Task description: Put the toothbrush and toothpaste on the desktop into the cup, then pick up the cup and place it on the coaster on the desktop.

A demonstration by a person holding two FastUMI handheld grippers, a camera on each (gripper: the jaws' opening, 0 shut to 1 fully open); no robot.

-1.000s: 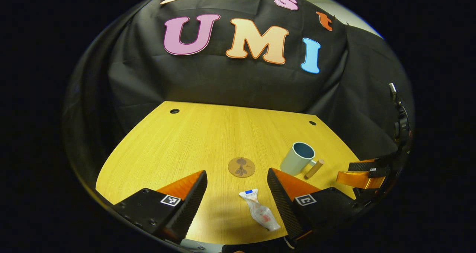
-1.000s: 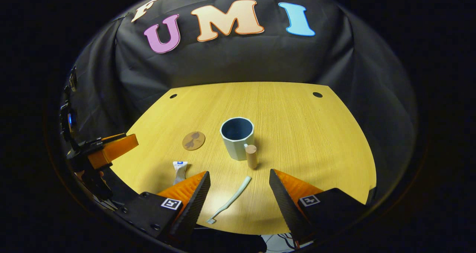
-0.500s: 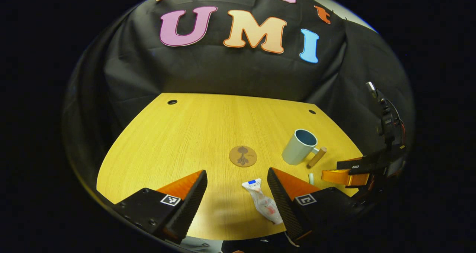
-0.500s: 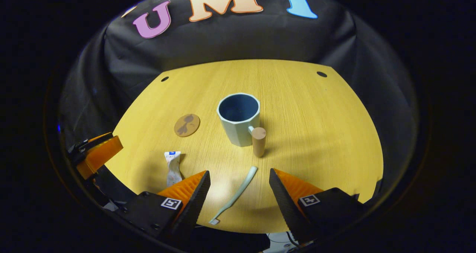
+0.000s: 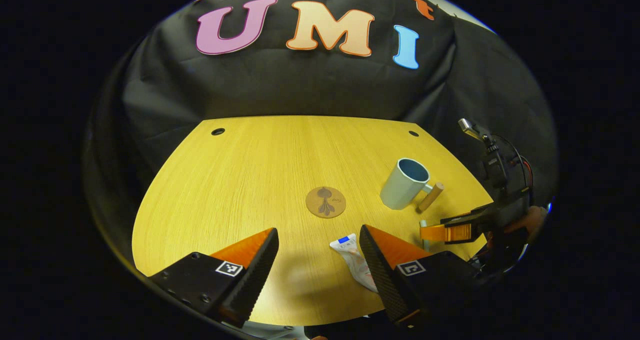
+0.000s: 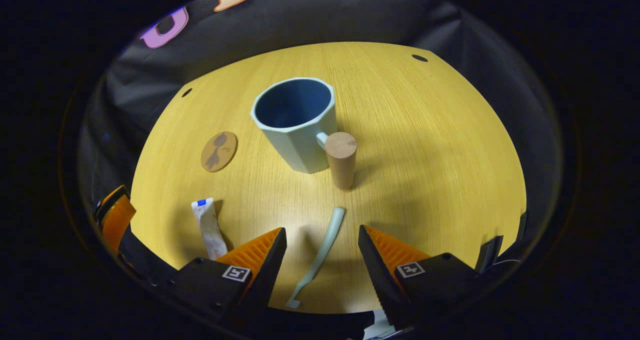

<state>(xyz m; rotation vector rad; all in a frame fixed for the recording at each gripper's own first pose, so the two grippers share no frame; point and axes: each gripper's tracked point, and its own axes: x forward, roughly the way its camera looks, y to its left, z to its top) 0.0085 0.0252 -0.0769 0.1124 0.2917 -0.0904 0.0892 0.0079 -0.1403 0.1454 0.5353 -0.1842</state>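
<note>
Mint-green toothbrush: lies flat on the surface, straight ahead of the right gripper and inside the gap between its spread fingers.
Long axis: runs roughly along the gripper's line of sight, leaning a little; bristle end close to the camera, handle tip toward the cup. The fingers would therefore press across the thin handle, not along it.
Nearer gripper: the right one, judging by how the brush sits between its fingers.
Right fingers: parted wide, gripping nothing, one on each side of the brush; whether they touch the surface I cannot tell.
Right gripper pose: tilted to look down on the surface. In the left gripper view it shows low by the right edge, close to the surface.
Toothpaste: flat on the surface, blue cap pointing away, just beside the left gripper's right finger and partly hidden by it, off-centre in the gap.
Left fingers: parted wide, empty.
Cup: upright, beyond the brush, wooden handle facing the right gripper.
Coaster: bare, left of the cup, apart from it.
Step, as I judge: closing on the brush handle.
</note>
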